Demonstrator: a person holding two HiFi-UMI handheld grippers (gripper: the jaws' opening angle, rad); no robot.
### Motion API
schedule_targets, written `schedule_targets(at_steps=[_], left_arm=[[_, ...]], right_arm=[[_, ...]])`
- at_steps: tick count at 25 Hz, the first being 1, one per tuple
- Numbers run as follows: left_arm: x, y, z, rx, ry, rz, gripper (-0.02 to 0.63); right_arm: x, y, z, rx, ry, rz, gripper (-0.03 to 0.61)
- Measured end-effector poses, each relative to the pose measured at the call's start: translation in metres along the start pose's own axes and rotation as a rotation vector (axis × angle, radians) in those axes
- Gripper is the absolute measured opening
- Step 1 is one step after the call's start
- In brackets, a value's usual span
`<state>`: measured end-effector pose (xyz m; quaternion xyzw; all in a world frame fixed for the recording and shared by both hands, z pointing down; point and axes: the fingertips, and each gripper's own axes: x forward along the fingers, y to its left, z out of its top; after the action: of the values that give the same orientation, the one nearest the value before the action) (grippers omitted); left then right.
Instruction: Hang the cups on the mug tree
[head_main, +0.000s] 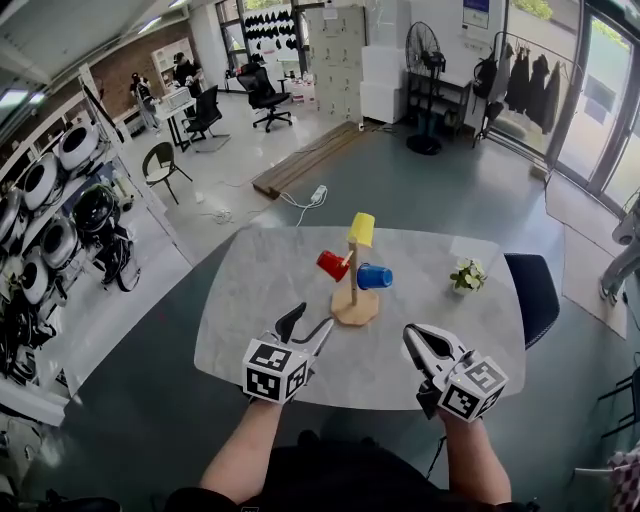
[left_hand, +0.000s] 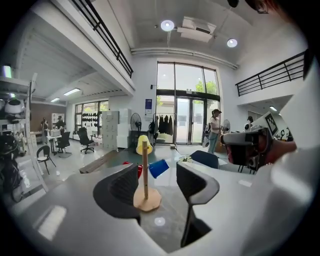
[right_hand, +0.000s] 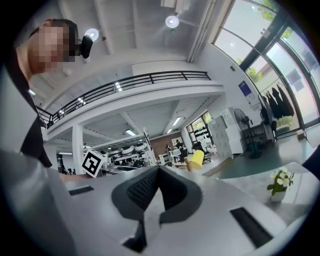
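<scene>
On the grey table (head_main: 250, 300), the mug tree (head_main: 353, 285) carries all three: yellow cup (head_main: 361, 229) on top, red cup (head_main: 333, 265) and blue cup (head_main: 374, 276) lower down. Left gripper (head_main: 305, 325) hovers near its base, jaws apart, empty; right gripper (head_main: 418, 345) is pinched closed on nothing.

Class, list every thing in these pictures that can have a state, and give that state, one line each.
mug tree, upright on the table
yellow cup, hung at the tree's top
red cup, hung on a side peg
blue cup, hung on a side peg
left gripper, open, empty
right gripper, shut, empty
potted plant, upright
</scene>
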<state>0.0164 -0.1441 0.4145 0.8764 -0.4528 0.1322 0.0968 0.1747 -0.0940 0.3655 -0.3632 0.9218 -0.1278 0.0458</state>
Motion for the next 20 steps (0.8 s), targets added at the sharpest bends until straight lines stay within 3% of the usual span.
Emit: schedule_targets(at_steps=[3,13,17,20], left_arm=[[-0.007,0.017,0.006,-0.019,-0.029,0.009,0.204],[-0.014,0.057,0.052,0.097,-0.083,-0.017,0.060],[-0.017,0.071,0.069,0.079,-0.100,-0.021,0.048],[-0.026,0.080,0.074,0.018,-0.139,-0.010,0.044]], right_arm=[[0.012,0.005,0.004,-0.040,0.003,-0.026,0.011],[0.039,-0.006,0.039,-0.128,-0.022,-0.120,0.011],[0.042,-0.017,0.065,-0.119,-0.077,-0.175,0.011],[0.044,-0.015,0.065,-0.165,-0.077,-0.213,0.011]])
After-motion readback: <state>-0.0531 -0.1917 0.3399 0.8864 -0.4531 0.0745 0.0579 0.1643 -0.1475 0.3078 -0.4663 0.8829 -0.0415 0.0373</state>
